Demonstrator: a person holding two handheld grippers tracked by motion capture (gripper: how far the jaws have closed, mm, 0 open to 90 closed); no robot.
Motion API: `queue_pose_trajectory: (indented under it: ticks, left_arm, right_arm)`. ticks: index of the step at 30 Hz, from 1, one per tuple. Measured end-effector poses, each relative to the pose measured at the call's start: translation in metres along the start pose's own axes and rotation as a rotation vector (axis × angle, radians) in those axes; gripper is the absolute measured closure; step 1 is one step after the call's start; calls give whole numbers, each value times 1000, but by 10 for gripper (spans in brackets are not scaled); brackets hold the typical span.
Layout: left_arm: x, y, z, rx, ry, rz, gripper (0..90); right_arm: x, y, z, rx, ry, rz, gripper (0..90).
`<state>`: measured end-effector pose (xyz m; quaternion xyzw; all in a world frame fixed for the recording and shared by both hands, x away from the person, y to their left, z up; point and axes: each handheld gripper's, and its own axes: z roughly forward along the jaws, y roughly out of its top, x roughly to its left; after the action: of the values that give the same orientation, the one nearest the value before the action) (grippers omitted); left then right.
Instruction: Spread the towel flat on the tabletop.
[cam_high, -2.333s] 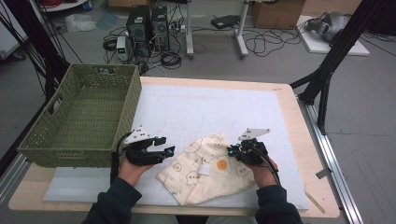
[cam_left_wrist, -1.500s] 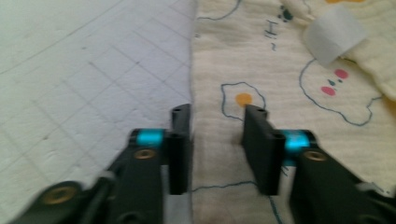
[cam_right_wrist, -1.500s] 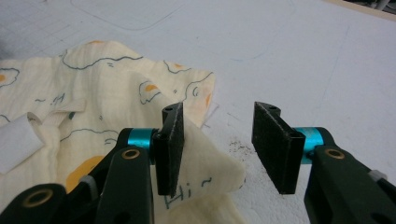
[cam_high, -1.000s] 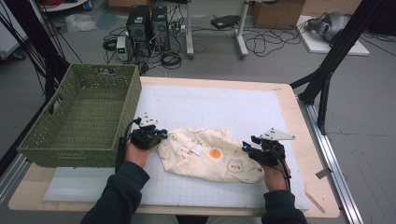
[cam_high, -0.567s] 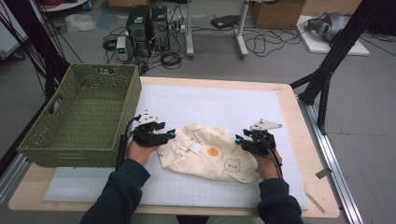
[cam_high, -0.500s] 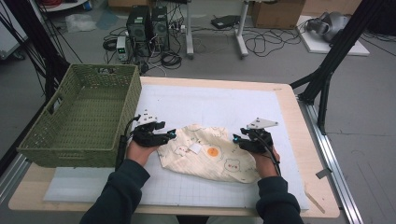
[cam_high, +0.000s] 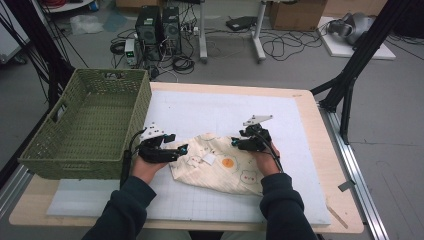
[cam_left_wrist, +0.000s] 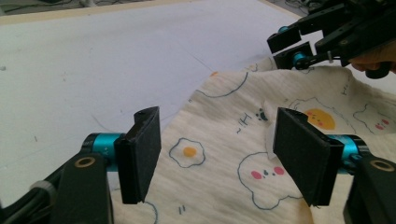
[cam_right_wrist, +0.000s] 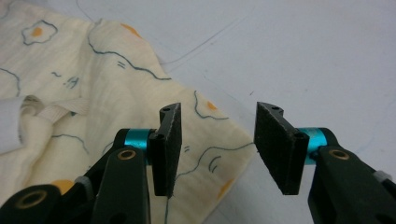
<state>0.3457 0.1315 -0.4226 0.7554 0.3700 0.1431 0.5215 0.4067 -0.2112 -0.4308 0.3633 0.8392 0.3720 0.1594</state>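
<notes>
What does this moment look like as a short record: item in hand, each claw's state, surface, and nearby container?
item: cream printed cloth, rumpled, lying on the mat
left claw: open over the cloth's left edge, jaws have just been opening, nothing gripped
right claw: open at the cloth's far right edge, pads not pressing
surface: white grid mat
container: green woven basket, left of the mat

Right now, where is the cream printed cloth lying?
In the high view, the cream printed cloth lies on the white mat, right of the green woven basket.
</notes>
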Motion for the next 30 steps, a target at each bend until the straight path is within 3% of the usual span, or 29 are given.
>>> queue_pose_trajectory:
  ticks: [3, 4, 5, 7, 9, 11, 18, 23, 25, 30]
  left_arm:
    - [-1, -1, 1, 18, 0, 4, 337]
    - [0, -1, 1, 22, 4, 5, 340]
    - [0, -1, 1, 21, 5, 2, 341]
    - [0, -1, 0, 19, 10, -2, 349]
    - [1, -1, 0, 25, 15, -3, 357]
    - [1, -1, 0, 33, 12, -1, 369]
    - [-1, -2, 2, 50, 12, 0, 379]
    - [1, -2, 4, 54, 31, -8, 389]
    - [2, -2, 6, 53, 51, -16, 398]
    - [7, -1, 12, 66, 90, -37, 441]
  right_arm:
    - [-1, -1, 12, 53, 20, -16, 598]
    - [0, -2, 14, 56, 21, -30, 672]
    - [0, -1, 13, 57, 31, -47, 814]
    - [0, 1, 13, 72, 35, -88, 891]
    - [-1, 1, 11, 76, -9, -99, 893]
    - [-9, 0, 7, 63, -55, -73, 894]
    - [-40, -4, -18, -10, -275, 62, 894]
    - [-52, -9, -30, -34, -379, 149, 892]
    - [-52, -10, -30, -43, -361, 168, 840]
    - [-44, -11, -39, -84, -336, 150, 696]
